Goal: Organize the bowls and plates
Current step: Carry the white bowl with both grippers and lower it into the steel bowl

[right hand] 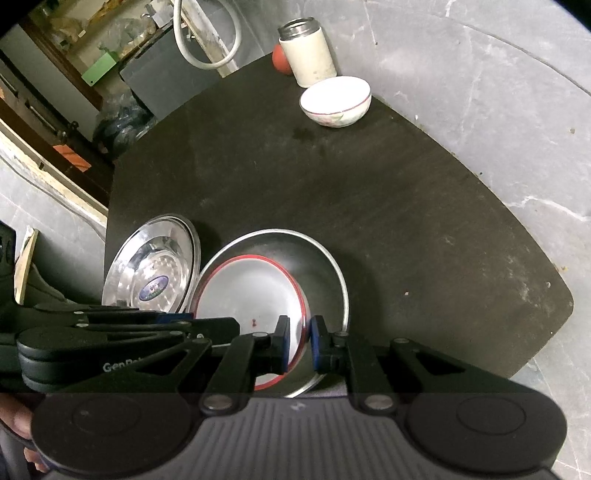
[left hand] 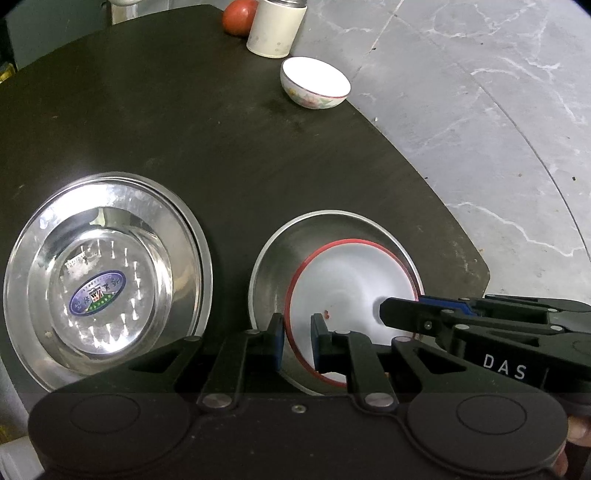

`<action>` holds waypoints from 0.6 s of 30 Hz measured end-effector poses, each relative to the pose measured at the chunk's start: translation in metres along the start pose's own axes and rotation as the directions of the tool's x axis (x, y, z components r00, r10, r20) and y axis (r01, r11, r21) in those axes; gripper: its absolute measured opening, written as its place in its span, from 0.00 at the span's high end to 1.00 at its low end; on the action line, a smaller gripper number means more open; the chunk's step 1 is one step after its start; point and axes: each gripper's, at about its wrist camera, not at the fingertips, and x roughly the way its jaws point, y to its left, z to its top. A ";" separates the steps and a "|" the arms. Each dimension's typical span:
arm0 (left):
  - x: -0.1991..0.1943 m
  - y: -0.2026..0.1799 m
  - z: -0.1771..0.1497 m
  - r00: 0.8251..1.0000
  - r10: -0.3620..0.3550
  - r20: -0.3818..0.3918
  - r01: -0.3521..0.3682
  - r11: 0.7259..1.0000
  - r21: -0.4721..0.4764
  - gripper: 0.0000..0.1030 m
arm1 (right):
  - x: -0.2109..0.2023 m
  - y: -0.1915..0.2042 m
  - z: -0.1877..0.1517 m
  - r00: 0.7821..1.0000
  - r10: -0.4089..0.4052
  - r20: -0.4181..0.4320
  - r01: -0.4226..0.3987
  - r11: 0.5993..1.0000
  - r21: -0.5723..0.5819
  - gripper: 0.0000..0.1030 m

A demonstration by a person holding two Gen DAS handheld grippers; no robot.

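Note:
A white dish with a red rim [left hand: 343,280] [right hand: 247,291] lies inside a steel plate [left hand: 280,254] [right hand: 325,266] near the front of the dark table [left hand: 184,129]. My left gripper [left hand: 298,339] is shut on the dish's near-left rim, one pad inside and one outside. It shows from the side in the right wrist view [right hand: 210,320]. My right gripper [right hand: 300,339] is shut on the dish's right rim and enters the left wrist view from the right [left hand: 402,308]. A stack of shiny steel plates with a blue sticker [left hand: 107,288] [right hand: 151,266] sits to the left.
A white bowl with a flower pattern [left hand: 314,83] [right hand: 335,99] stands near the far table edge. Behind it are a cream canister [left hand: 275,29] [right hand: 308,55] and a red tomato [left hand: 238,16] [right hand: 280,59]. Grey floor [left hand: 480,110] lies beyond the table's right edge.

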 end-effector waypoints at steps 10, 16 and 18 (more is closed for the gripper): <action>0.001 -0.001 0.001 1.000 0.007 -0.001 -0.007 1.000 0.000 0.84 | 0.005 -0.003 0.002 1.000 -0.002 -0.014 0.002 1.000 0.001 0.87; 0.002 -0.002 0.001 1.000 0.014 0.000 -0.014 1.000 -0.001 0.84 | 0.007 -0.004 0.003 1.000 0.000 -0.016 0.000 1.000 0.000 0.86; 0.002 -0.002 0.001 1.000 0.016 0.000 -0.016 1.000 -0.004 0.84 | 0.007 -0.005 0.004 1.000 0.003 -0.018 -0.003 1.000 -0.001 0.86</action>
